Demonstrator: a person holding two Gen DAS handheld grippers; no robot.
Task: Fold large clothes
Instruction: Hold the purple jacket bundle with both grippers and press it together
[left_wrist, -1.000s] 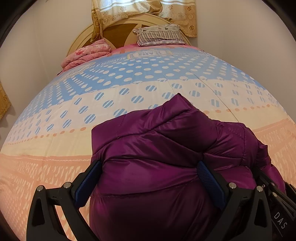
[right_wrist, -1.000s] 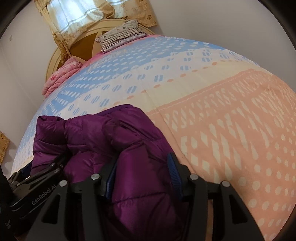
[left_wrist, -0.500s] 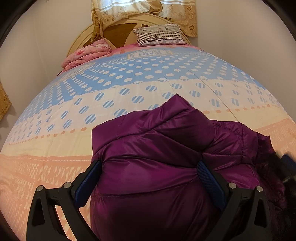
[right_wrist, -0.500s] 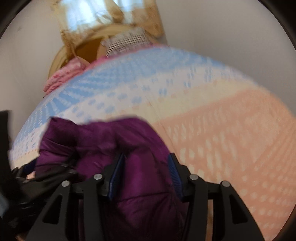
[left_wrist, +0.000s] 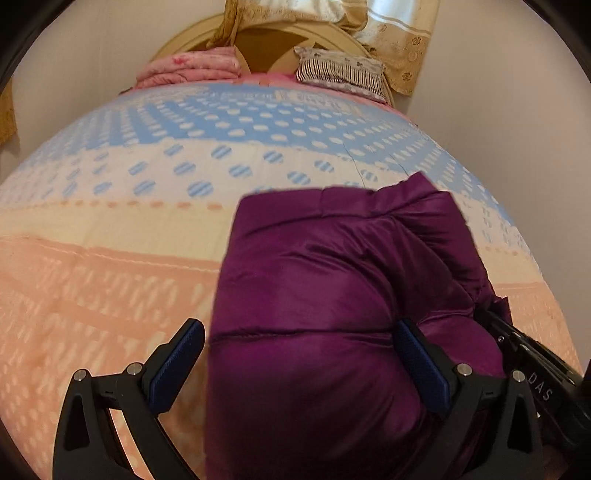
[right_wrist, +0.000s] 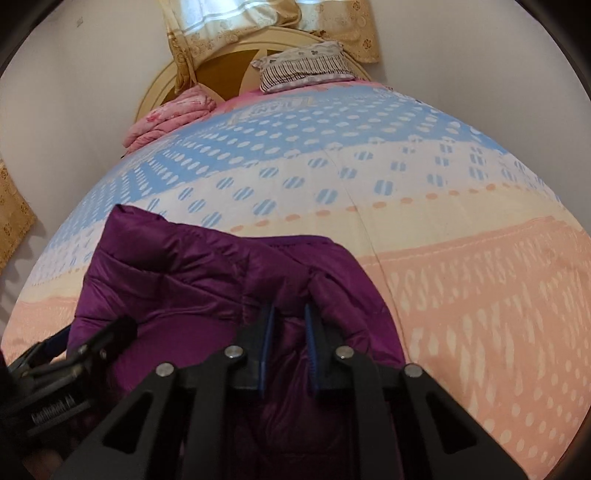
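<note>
Right gripper (right_wrist: 289, 325) jaws have just closed, pinching the purple jacket (right_wrist: 207, 280); left gripper (left_wrist: 295, 354) jaws gape.

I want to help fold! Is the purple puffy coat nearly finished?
Not quite. The purple coat is already bunched into a thick bundle on the bed. The right gripper has just been closing and pinches a fold of it; the left gripper stands open around it. Neatening and flattening remain.
</note>
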